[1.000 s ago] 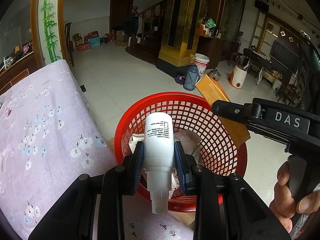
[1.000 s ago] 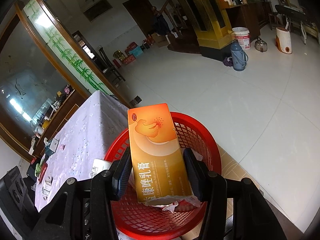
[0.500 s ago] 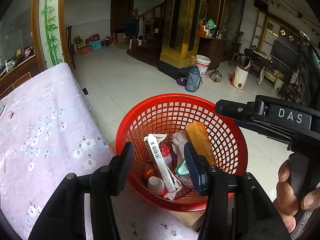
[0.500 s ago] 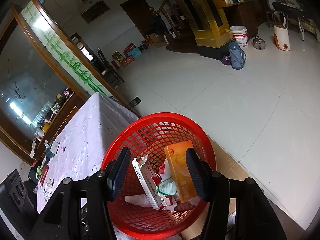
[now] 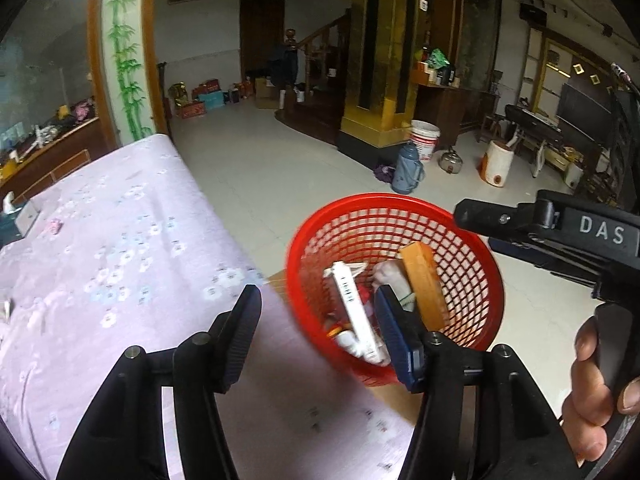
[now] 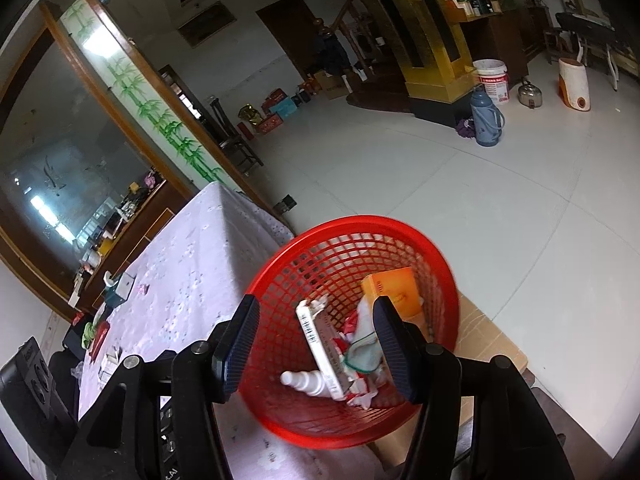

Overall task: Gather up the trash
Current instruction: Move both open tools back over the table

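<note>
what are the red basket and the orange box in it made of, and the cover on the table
Red basket: looks like moulded plastic, glossy, with an even open lattice wall and a smooth rim.
Orange box: probably thin printed cardboard, with flat faces, sharp folded edges and a slight sheen.
Table cover: seems a soft woven fabric, matte lilac with small printed flowers, draping over the table edge; the exact fibre cannot be told.

Pale tiled floor, gold pillar, floral-clothed table.

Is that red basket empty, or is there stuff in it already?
Not empty. The red basket holds an orange box, a long white box, a white bottle and crumpled scraps.
</note>
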`<state>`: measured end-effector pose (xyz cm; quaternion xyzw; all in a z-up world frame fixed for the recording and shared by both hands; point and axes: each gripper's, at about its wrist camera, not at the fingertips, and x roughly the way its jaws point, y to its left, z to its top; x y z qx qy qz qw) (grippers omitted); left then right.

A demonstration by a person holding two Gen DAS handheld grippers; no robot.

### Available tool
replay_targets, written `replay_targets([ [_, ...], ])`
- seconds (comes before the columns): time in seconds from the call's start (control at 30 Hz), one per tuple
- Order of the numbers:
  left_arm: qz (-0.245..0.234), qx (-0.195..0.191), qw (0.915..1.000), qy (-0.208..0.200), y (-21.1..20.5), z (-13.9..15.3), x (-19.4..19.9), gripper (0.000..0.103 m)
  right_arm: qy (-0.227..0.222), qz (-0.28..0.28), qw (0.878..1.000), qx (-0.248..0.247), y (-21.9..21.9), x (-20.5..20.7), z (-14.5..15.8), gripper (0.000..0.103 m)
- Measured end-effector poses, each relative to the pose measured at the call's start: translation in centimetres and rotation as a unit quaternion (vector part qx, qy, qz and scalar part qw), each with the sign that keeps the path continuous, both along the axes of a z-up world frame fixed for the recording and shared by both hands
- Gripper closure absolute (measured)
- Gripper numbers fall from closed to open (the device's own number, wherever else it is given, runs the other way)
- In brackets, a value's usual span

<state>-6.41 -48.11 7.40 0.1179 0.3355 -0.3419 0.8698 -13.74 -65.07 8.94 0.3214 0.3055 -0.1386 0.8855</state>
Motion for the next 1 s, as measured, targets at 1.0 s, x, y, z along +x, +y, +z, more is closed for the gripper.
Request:
replay_targets([
  [1.0, 0.177, -0.013, 0.9836, -0.034, 21.3, 1.0, 2.0, 0.039, 0.017, 0.144, 0.987, -0.067, 18.6, 5.6, 1.9, 0.036],
])
